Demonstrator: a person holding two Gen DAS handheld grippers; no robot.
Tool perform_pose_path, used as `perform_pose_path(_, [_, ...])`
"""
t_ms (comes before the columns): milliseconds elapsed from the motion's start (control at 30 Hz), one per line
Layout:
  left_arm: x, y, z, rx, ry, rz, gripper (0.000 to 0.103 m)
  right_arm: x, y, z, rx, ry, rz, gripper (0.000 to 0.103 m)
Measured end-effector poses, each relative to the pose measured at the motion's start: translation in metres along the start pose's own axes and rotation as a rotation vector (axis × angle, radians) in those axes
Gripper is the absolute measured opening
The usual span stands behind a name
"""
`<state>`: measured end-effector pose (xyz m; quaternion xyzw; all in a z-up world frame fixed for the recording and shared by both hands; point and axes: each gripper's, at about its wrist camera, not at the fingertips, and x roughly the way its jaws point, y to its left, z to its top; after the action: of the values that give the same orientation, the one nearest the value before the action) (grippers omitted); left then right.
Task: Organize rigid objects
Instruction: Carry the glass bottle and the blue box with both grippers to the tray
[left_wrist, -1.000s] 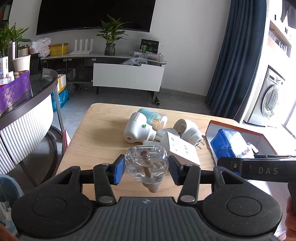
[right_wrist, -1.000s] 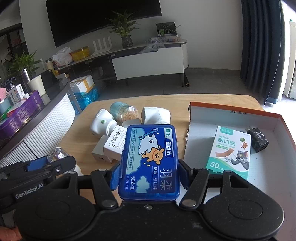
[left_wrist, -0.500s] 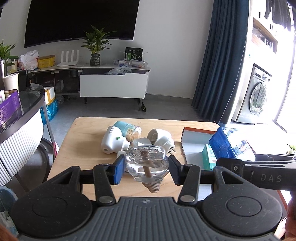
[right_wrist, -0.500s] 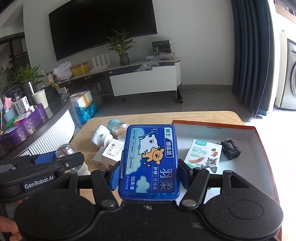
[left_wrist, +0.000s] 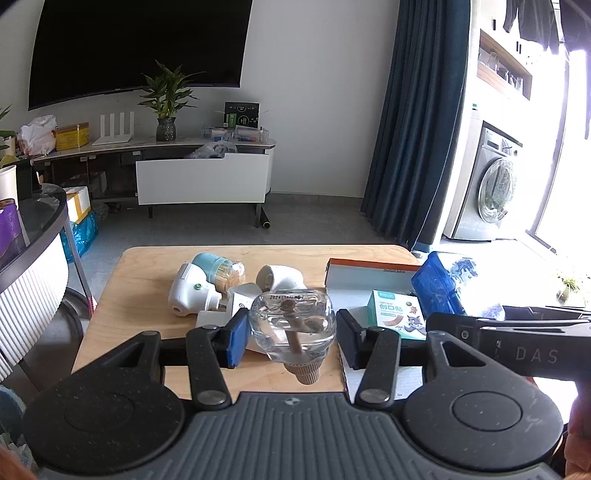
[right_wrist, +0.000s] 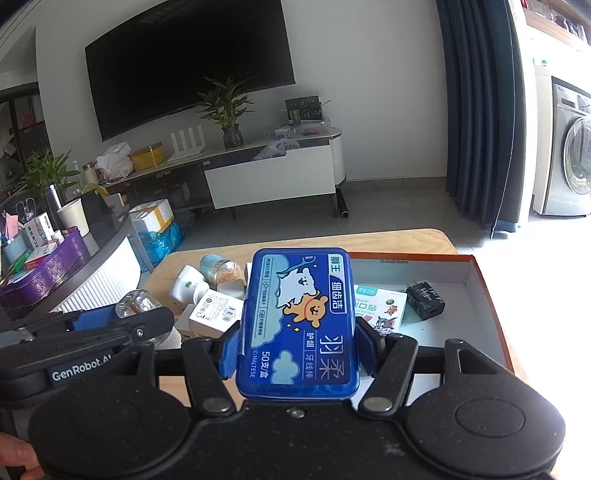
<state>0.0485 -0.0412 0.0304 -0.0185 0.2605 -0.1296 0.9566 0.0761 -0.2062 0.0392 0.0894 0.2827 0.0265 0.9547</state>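
Living room, with a wall-mounted television and a low media console behind; the work surface is a light wooden table (left_wrist: 147, 295) carrying an open shallow cardboard box (right_wrist: 476, 295) with an orange rim.

Change noted: over the last second both grippers have risen and drawn back from the table, so more of the room and box now shows in each view. Neither grip has altered.

Left gripper (left_wrist: 291, 338): jaws narrow, pads pressed on a clear glass refill bottle (left_wrist: 293, 328) with a wick, held above the near table edge.

Right gripper (right_wrist: 295, 350): jaws at medium width, clamped on a blue dental floss pick case (right_wrist: 299, 321), held above the box's near-left corner.

Box contents: a bandage packet (right_wrist: 384, 314) and a black plug adapter (right_wrist: 424, 301).

Still loose on the table: white plug-in units (left_wrist: 192, 291) and a toothpick jar (left_wrist: 221, 267).

Judgement: both items are lifted clear and in transit, probably to the box; placement is outstanding.
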Motion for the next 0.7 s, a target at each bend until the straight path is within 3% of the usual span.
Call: perform_pose_path(700, [0.011,-0.037,0.007,0.027,0.008,-0.088,0.05,-0.023,-0.031,-0.002,0.057,-0.037,-0.067,0.074])
